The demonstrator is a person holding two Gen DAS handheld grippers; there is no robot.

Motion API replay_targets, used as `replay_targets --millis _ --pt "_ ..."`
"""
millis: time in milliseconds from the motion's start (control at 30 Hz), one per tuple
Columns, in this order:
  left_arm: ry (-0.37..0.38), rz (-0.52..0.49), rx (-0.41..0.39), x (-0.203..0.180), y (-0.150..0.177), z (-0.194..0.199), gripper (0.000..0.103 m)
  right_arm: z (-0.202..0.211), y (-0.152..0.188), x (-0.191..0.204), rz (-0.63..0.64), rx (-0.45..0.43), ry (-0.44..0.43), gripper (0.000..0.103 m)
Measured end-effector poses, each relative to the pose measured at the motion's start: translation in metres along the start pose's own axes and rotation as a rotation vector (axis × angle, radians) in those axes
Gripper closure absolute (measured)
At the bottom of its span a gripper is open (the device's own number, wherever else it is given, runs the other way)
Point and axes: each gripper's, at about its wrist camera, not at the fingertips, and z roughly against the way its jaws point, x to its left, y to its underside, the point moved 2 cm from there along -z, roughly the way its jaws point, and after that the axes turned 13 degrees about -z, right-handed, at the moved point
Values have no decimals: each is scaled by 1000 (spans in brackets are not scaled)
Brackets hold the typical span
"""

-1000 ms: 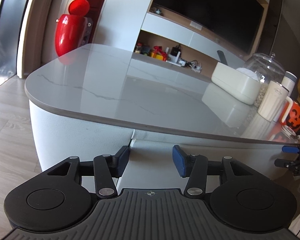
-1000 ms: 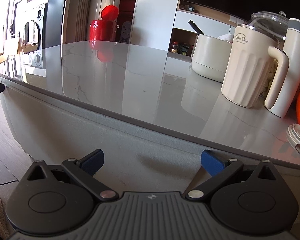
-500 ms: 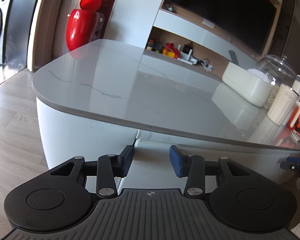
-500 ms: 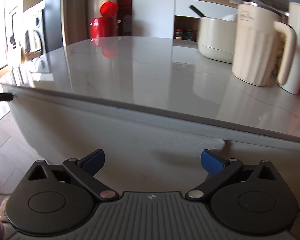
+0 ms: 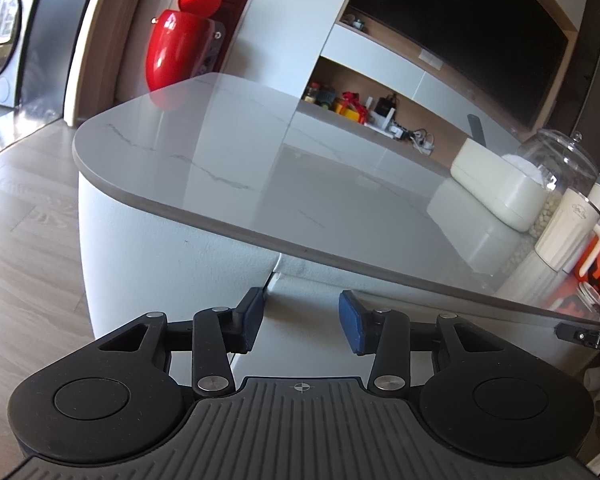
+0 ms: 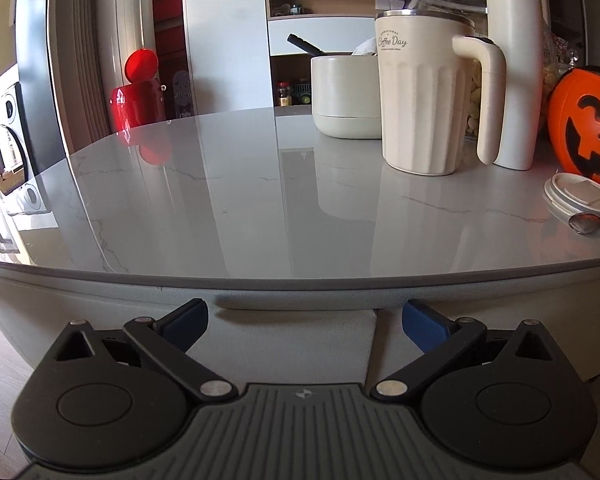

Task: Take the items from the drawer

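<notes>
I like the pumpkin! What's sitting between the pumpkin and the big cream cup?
In the right wrist view, a tall white bottle stands between the pumpkin bucket and the cream cup.

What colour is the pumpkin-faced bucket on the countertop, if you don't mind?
Orange with a black face; the pumpkin-faced bucket shows best in the right wrist view.

left tool (image 5: 300,322) gapes empty before the drawer front (image 5: 312,300) under the countertop (image 5: 260,168).
</notes>
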Motion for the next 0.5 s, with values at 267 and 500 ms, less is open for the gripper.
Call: replay_targets --millis 267,500 --pt "-3 -33 4 -1 -2 0 57 -7 10 12 56 -15 27 0" --pt "26 -115 10 -7 -3 -2 49 2 20 11 143 25 -2 0"
